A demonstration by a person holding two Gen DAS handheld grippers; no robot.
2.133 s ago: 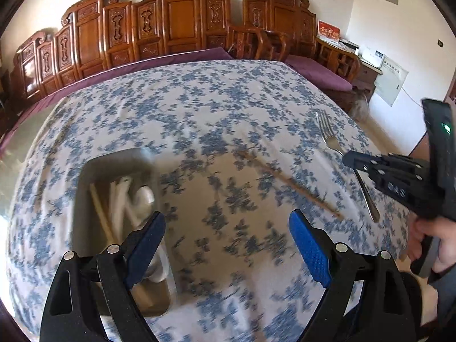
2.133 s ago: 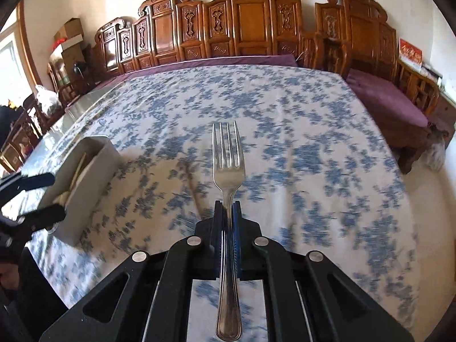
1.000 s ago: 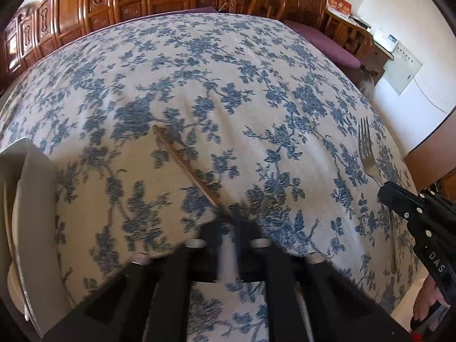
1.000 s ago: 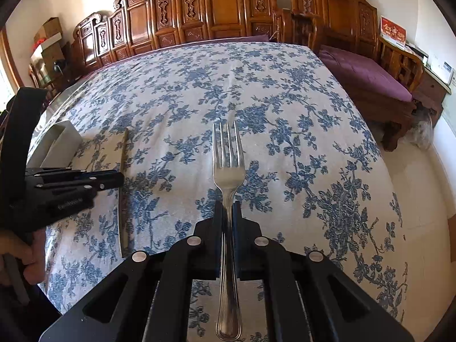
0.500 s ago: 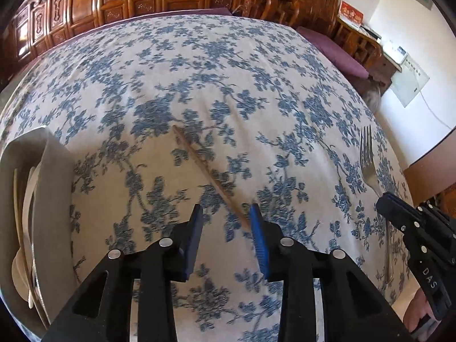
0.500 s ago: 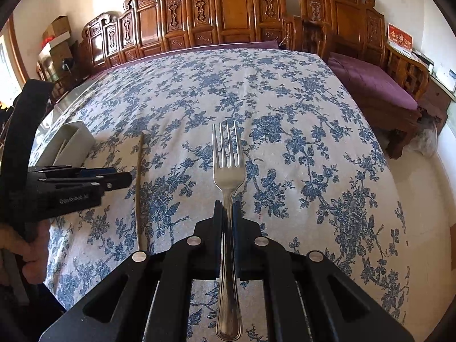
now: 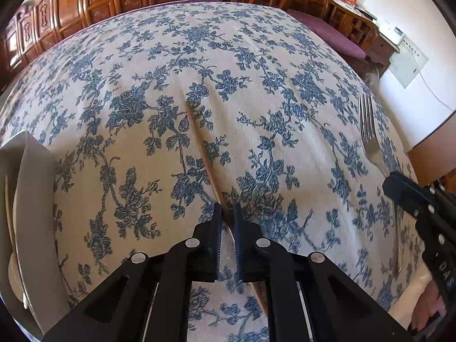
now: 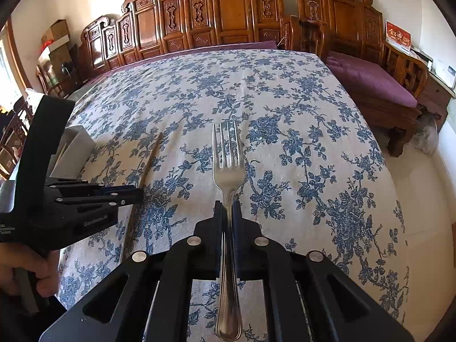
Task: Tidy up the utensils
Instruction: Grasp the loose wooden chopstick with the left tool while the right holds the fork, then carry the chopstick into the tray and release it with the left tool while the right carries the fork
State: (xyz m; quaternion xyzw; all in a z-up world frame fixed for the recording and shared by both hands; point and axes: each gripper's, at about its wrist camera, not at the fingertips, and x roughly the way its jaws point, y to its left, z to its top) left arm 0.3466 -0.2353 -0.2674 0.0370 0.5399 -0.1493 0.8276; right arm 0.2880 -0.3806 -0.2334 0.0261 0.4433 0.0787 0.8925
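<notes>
A wooden chopstick (image 7: 199,142) lies slantwise on the blue-flowered tablecloth (image 7: 256,71). My left gripper (image 7: 227,222) points down at it. Its jaws are closing, with the chopstick's near part between the blue pads (image 7: 217,228) and touching them. From the right wrist view the left gripper (image 8: 136,193) sits on the chopstick (image 8: 151,159). My right gripper (image 8: 228,211) is shut on the neck of a steel fork (image 8: 228,165), tines pointing away, just over the cloth. The left view shows that fork (image 7: 369,131) and the right gripper (image 7: 399,183) at the right edge.
A grey utensil tray (image 7: 34,188) holding pale utensils stands at the table's left, also seen as the tray (image 8: 77,148). Carved wooden benches (image 8: 228,25) line the far side. A purple-cushioned bench (image 8: 367,79) stands beyond the right table edge. A hand (image 8: 25,268) holds the left gripper.
The left gripper left the tray wide open and came to the chopstick. It stood shut, opened over the stick, and has now narrowed onto it. The right gripper kept the fork still.
</notes>
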